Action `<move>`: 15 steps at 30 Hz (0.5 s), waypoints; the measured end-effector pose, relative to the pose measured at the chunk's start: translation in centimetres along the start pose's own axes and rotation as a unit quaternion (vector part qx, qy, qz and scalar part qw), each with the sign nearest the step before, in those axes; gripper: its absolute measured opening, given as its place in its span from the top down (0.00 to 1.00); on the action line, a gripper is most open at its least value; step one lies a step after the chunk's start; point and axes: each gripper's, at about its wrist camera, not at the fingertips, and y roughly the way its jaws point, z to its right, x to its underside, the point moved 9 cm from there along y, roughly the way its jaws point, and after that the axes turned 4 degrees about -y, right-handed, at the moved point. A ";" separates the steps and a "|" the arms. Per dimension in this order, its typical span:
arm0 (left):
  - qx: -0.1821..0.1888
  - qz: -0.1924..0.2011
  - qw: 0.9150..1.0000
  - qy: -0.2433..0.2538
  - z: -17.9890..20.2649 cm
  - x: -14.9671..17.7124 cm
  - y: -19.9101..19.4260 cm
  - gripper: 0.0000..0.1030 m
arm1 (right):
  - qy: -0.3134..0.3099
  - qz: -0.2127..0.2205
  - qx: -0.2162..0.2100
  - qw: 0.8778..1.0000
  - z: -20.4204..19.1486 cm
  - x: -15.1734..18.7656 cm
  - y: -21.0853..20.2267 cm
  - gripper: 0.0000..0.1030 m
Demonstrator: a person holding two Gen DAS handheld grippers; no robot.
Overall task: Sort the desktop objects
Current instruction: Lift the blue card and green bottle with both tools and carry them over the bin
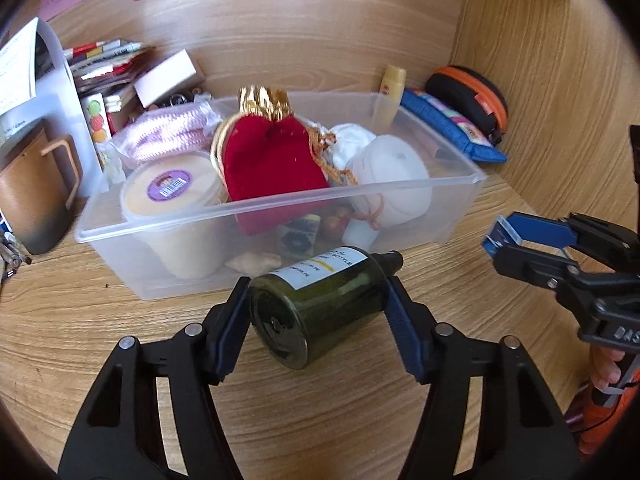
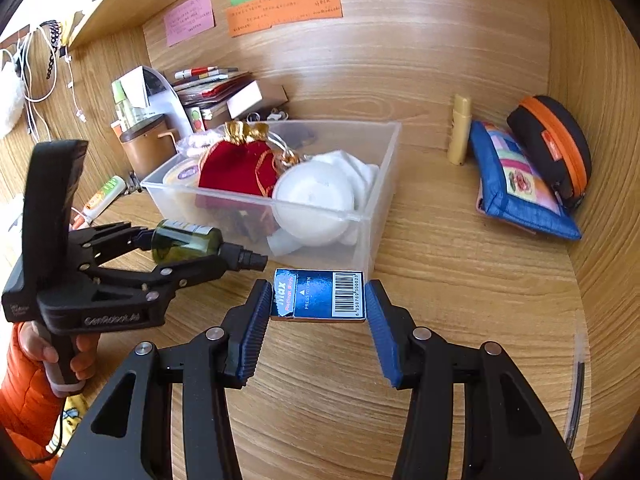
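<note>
The left tool is clamping a dark green bottle between its blue pads, which are pressing on the bottle's two sides; the bottle is hanging clear of the wooden counter, just in front of the near wall of a clear plastic bin. The bottle's long axis is running forward and away from the left wrist camera, its flat base facing back toward the lens and its black cap pointing toward the bin, tilted a little to the right; a white label is lying along its upper side. In the right wrist view the same bottle is sticking out past the left tool's fingers, cap pointing right. The right tool is clamped on a small blue box with a barcode, the pads gripping its two short ends, so its long axis is lying crosswise between the fingers, printed face up, above the counter and close to the bin's near corner. The bin is holding a red velvet pouch with gold trim, a lidded tub and a white round thing.
</note>
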 end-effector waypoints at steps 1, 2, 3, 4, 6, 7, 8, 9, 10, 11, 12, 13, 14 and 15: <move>0.001 0.004 1.000 0.001 0.0 -0.1 -0.3 0.38 | -0.002 0.002 0.000 1.000 -0.1 -0.2 -0.1 0.57; 0.000 0.010 1.000 0.001 0.1 -0.3 -0.7 0.38 | -0.004 0.004 0.001 1.000 -0.3 -0.5 -0.2 0.57; 0.002 0.015 1.000 0.002 0.1 -0.4 -1.1 0.38 | -0.006 0.007 0.002 1.000 -0.4 -0.8 -0.3 0.57; 0.006 0.021 1.000 0.002 0.1 -0.6 -1.6 0.38 | -0.008 0.009 0.002 1.000 -0.6 -1.1 -0.4 0.57; 0.006 0.030 1.000 0.001 0.1 -1.0 -2.3 0.38 | -0.013 0.014 0.003 1.000 -0.8 -1.6 -0.5 0.57; 0.007 0.037 0.999 -0.001 0.0 -1.3 -2.8 0.38 | -0.014 0.017 0.004 1.000 -0.9 -1.9 -0.5 0.57; 0.010 0.042 0.999 -0.003 -0.1 -1.5 -3.3 0.38 | -0.015 0.020 0.003 1.000 -1.0 -2.2 -0.6 0.57; 0.010 0.049 0.999 -0.006 -0.2 -1.9 -3.8 0.38 | -0.016 0.022 0.002 1.000 -1.1 -2.4 -0.6 0.57; 0.009 0.055 0.998 -0.006 -0.3 -2.2 -4.2 0.38 | -0.017 0.025 0.001 1.000 -1.2 -2.8 -0.6 0.57; 0.008 0.060 0.998 -0.006 -0.4 -2.4 -4.6 0.38 | -0.018 0.027 0.000 0.999 -1.3 -3.1 -0.6 0.57; 0.005 0.067 0.998 -0.008 -0.6 -2.8 -4.9 0.38 | -0.019 0.029 0.000 0.999 -1.3 -3.4 -0.7 0.57; 0.006 0.072 0.997 -0.010 -0.8 -3.3 -5.3 0.38 | -0.021 0.032 -0.001 0.999 -1.4 -3.7 -0.7 0.57; 0.007 0.074 0.997 -0.011 -1.0 -3.6 -5.5 0.38 | -0.024 0.035 -0.002 0.999 -1.4 -4.1 -0.6 0.57; 0.007 0.078 0.997 -0.013 -1.1 -4.1 -5.7 0.38 | -0.026 0.037 -0.002 0.999 -1.4 -4.4 -0.6 0.57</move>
